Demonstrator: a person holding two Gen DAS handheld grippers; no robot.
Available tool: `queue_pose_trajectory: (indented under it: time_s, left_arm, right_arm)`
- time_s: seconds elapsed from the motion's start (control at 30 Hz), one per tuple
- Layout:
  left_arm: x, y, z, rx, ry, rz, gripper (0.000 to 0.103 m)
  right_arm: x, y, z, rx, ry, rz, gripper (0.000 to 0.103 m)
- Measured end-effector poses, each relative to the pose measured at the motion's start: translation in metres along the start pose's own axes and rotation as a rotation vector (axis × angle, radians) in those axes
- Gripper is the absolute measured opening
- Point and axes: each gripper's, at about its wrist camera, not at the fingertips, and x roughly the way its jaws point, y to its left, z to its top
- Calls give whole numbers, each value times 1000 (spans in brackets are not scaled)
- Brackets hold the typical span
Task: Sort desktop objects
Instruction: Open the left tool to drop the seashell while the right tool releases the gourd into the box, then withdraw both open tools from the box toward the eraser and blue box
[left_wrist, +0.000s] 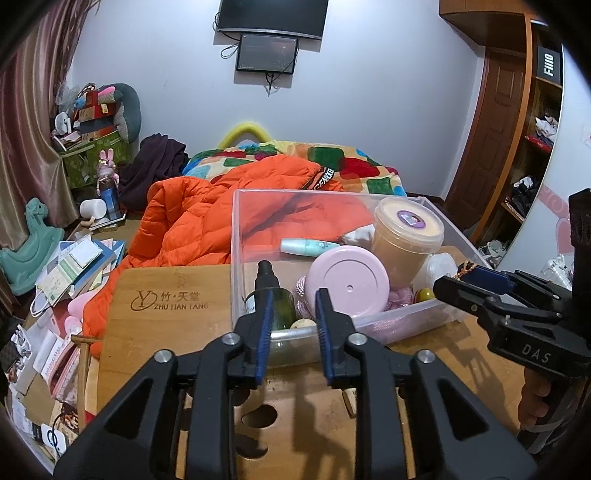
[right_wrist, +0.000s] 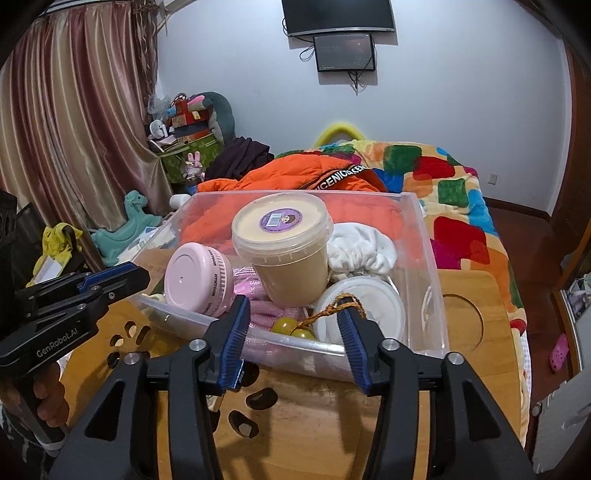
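Note:
A clear plastic bin (left_wrist: 240, 236) (right_wrist: 430, 258) stands on a bamboo tray table (left_wrist: 166, 321) (right_wrist: 476, 354). It holds a pink round jar (left_wrist: 347, 280) (right_wrist: 195, 280), a lidded tub of beige paste (left_wrist: 404, 236) (right_wrist: 288, 243), a dark green spray bottle (left_wrist: 273, 299), a teal tube (left_wrist: 308, 246), a white cloth (right_wrist: 362, 243), a white lidded container (right_wrist: 369, 306), pink fabric and olive-gold balls (right_wrist: 291, 326). My left gripper (left_wrist: 294, 308) is open and empty at the bin's near wall. My right gripper (right_wrist: 293, 317) is open and empty over the bin's near edge; a braided cord (right_wrist: 332, 308) lies by its right finger.
An orange padded jacket (left_wrist: 207, 218) and a colourful blanket (right_wrist: 454, 192) lie on the bed behind the bin. Books and papers (left_wrist: 70, 269) are piled at the left, by a teal toy horse (left_wrist: 29, 243). The tray has a round hole (right_wrist: 461, 325) at the right.

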Motion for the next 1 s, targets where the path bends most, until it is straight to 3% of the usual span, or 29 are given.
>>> queue_pose_trajectory:
  time_s: [0.23, 0.37, 0.53, 0.63, 0.73, 0.8, 1.0]
  left_arm:
    - [-15, -3, -3, 1, -16, -9, 28]
    - [-25, -5, -6, 4, -30, -8, 38]
    - [-36, -11, -9, 12, -40, -11, 39]
    - [-42, -15, -13, 16, -46, -11, 45]
    - [-48, -18, -16, 20, -54, -10, 51]
    - [-49, -19, -19, 20, -50, -14, 51]
    - [-35, -28, -33, 25, 13, -22, 51]
  right_arm:
    - [-9, 6, -4, -12, -6, -5, 52]
    - [-16, 4, -7, 6, -6, -1, 54]
    - [-23, 3, -16, 23, 5, -3, 55]
    - [-27, 4, -20, 33, 9, -2, 56]
    - [-30, 4, -26, 35, 9, -12, 62]
    - [-32, 3, -30, 34, 8, -19, 68]
    - [-36, -2, -44, 28, 13, -59, 68]
